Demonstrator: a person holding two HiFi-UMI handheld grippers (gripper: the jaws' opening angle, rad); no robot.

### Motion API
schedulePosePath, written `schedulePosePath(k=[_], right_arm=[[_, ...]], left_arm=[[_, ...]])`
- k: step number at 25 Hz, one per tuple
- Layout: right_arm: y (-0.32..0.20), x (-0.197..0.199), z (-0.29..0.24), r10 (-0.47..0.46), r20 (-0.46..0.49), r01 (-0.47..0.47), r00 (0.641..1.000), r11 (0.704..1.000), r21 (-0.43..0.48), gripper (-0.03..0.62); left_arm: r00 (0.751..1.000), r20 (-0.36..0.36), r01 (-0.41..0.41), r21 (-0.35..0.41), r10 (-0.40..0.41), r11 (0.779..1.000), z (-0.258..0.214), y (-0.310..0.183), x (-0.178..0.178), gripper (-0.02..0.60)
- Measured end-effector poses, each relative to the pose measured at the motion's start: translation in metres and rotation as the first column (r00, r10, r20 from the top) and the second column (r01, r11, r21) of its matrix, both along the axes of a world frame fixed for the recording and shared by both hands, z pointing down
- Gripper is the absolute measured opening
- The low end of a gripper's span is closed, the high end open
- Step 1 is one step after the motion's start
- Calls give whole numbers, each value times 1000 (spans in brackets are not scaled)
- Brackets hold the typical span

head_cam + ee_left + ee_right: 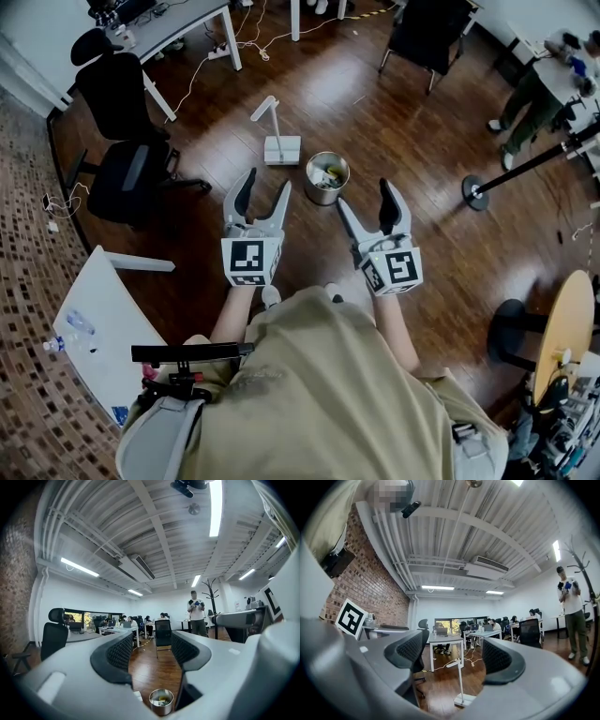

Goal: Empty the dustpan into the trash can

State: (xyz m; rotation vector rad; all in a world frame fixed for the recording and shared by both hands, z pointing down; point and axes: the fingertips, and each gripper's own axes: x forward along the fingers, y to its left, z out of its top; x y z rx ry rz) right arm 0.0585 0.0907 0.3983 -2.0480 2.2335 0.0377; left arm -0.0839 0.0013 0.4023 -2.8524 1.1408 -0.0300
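A small round metal trash can [326, 176] with scraps inside stands on the wooden floor ahead of me; it also shows low in the left gripper view [161, 701]. Just left of it stands a white dustpan [278, 141] with a long upright handle, seen between the jaws in the right gripper view [461, 695]. My left gripper [265, 187] is open with nothing between its jaws, short of the can and dustpan. My right gripper [364, 197] hovers right of the can, jaws apart and nothing in them.
A black office chair [127, 141] stands at the left, by a white desk [178, 23] with cables. A white side table [103, 328] is at my left. A stanchion base [476, 192], a round wooden table [567, 328] and a person [525, 103] are at the right.
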Motion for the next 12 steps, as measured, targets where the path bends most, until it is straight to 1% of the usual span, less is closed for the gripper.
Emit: schedulePosePath(k=[12], right_arm=[[3, -13, 4, -11, 3, 11, 1000, 1000, -26, 387]], left_arm=[[999, -5, -39, -34, 39, 999, 9, 5, -1, 250]])
